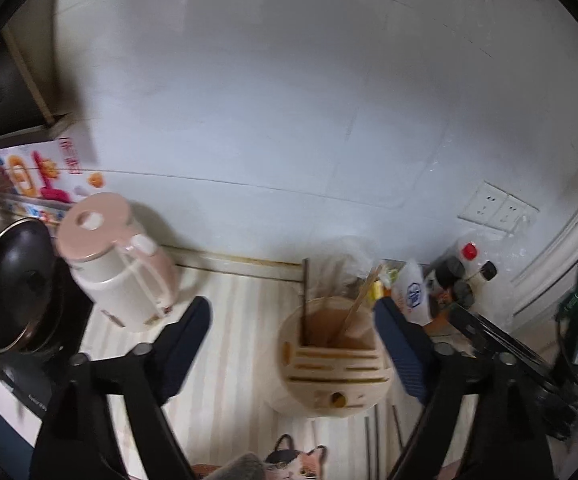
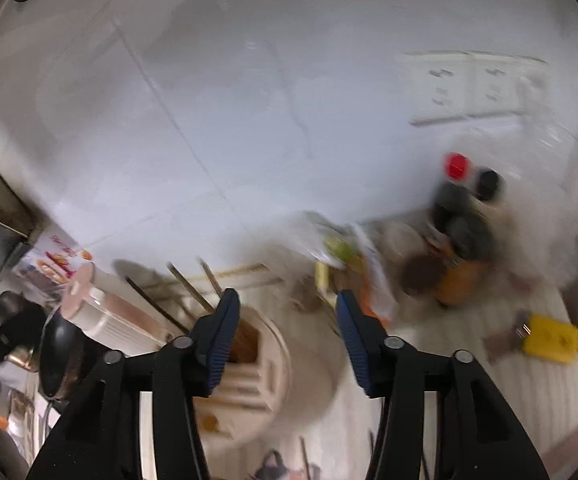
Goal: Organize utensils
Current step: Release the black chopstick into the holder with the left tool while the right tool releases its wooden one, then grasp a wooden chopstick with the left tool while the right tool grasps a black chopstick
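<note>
A cream round utensil holder (image 1: 329, 364) with slots stands on the striped counter. A dark chopstick (image 1: 306, 300) and a wooden chopstick (image 1: 363, 300) stand in its cup. Loose chopsticks (image 1: 373, 440) lie on the counter in front of it. My left gripper (image 1: 293, 316) is open and empty, with the holder between its fingers. My right gripper (image 2: 285, 312) is open and empty above the holder (image 2: 257, 364), which shows blurred with several chopsticks (image 2: 193, 288) sticking out.
A pink and white kettle (image 1: 117, 264) and a black pan (image 1: 13, 280) stand at the left. Bottles and packets (image 1: 449, 280) crowd the back right below wall sockets (image 1: 497, 208). A yellow object (image 2: 549, 338) lies at the right of the counter.
</note>
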{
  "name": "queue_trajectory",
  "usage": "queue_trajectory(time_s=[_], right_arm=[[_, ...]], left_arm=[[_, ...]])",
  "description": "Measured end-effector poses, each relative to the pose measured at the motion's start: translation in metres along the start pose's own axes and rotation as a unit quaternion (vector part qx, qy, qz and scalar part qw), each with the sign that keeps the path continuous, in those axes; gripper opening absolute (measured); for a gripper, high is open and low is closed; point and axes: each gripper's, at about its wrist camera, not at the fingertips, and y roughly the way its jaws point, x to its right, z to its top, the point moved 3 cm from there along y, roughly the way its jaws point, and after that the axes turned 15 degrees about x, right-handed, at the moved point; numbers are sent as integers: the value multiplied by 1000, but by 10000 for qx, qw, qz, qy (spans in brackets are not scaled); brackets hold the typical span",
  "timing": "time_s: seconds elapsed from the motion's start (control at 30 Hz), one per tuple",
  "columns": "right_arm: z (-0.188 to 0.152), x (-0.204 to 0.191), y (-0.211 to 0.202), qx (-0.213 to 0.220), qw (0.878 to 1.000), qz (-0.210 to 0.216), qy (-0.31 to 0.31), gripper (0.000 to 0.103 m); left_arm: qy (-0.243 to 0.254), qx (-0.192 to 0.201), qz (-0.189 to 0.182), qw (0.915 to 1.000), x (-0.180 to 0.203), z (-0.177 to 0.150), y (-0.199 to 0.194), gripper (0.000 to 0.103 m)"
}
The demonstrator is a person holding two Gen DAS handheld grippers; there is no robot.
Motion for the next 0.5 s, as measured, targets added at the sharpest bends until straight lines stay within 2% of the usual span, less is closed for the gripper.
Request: queue_trajectory(time_s=[0.03,0.07,0.17,0.23,0.33,0.43,0.5], right_arm=[[-7,8,-8,-16,9999,-145,24,59],[-14,13,-14,-23,9997,-232,45,62],[-41,34,-30,-168,9981,-570,149,69],[-60,45,-36,-247,9967,-750,169,74],[-90,65,-39,-452,9935,-1035,133,74],[-119,77,-33,-813,9906,-1100,76,74],[-140,84,-27,-1067,9880,-1119,-60,70]], left_arm=[[46,24,117,9999,-5,-7,-3,101],[73,36,194,9998,-9,-14,-5,103],[291,-79,356,9989,-15,-41,-3,103],[363,-296,313,9984,-18,-62,2,103],[483,-710,419,9954,-19,-103,17,103],[554,-1060,512,9915,-14,-142,30,103],[546,-1350,573,9877,-10,-169,41,103]])
